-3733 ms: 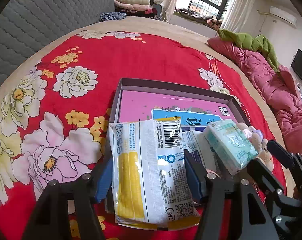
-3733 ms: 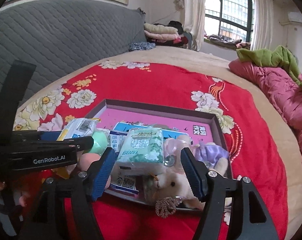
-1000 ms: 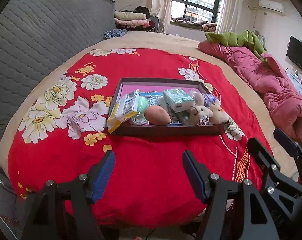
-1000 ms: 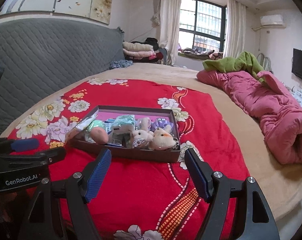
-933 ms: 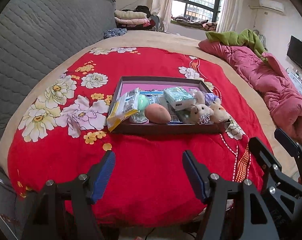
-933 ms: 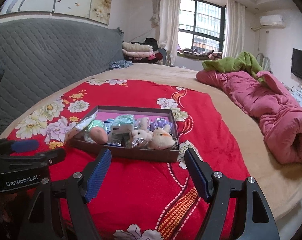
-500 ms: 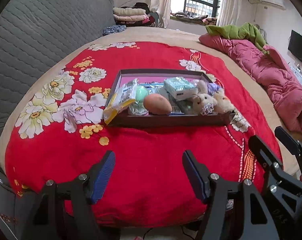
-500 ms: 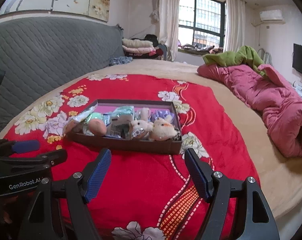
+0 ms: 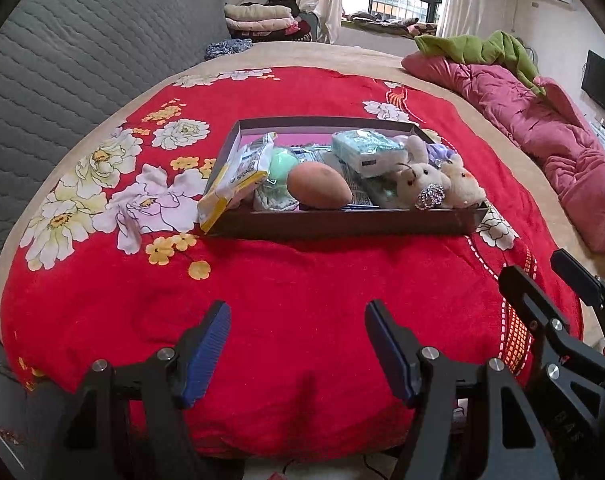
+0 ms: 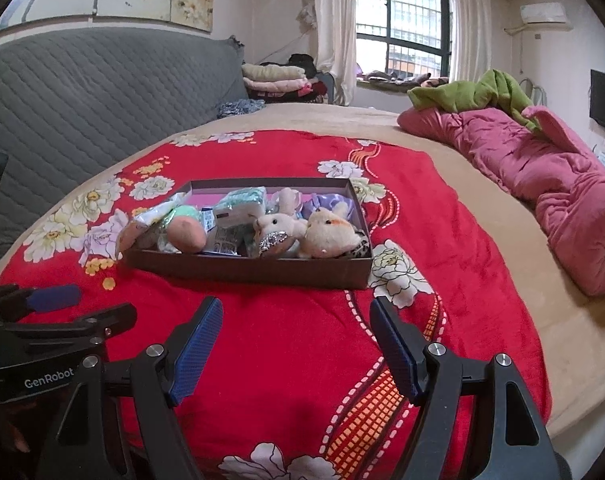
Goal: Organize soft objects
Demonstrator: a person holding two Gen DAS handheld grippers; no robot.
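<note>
Both grippers, left gripper (image 9: 296, 320) and right gripper (image 10: 296, 316), wide, empty, pulled back from filled box (image 9: 342, 222).

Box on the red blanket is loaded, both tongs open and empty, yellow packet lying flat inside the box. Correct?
Not quite. The yellow packet isn't flat inside: it leans over the left rim of the box, one end hanging outside, as the left wrist view shows. The rest holds: left tongs and right tongs are open and empty.

A bed (image 9: 302, 340) under a red floral blanket (image 10: 302, 340) carries 1 brown box (image 10: 246, 270).
</note>
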